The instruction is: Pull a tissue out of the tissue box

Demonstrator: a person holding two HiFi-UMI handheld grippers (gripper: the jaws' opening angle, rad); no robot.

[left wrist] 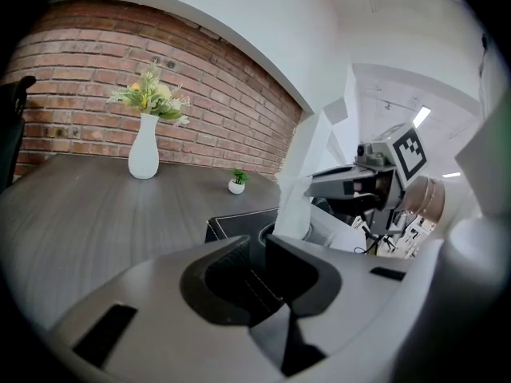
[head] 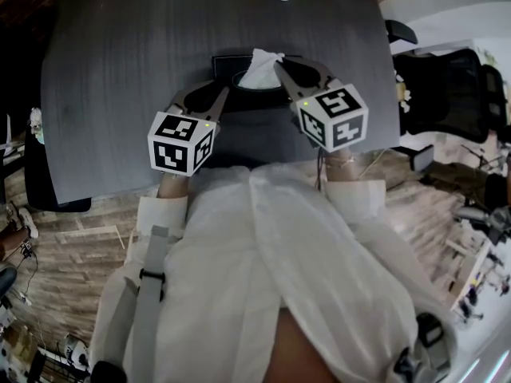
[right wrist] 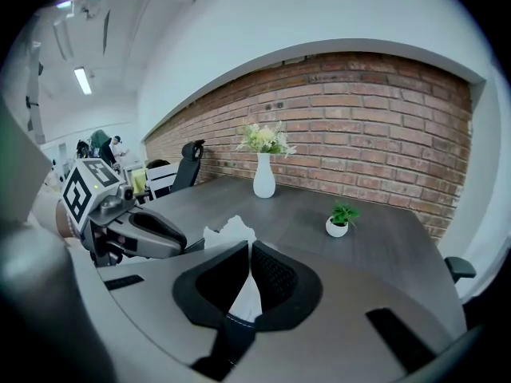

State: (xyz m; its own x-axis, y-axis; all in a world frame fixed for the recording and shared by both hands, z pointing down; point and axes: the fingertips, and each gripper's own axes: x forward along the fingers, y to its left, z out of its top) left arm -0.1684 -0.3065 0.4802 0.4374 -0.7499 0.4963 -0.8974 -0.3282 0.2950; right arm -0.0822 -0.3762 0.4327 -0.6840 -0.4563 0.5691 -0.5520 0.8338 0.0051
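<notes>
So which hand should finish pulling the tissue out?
The right gripper: its jaws pinch the tissue above the box. The left gripper grips the box's edge.

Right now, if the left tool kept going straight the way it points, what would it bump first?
The black tissue box. Its stitched edge sits right between the left tool's jaws, which seem to grip it, so nothing else comes first.
</notes>
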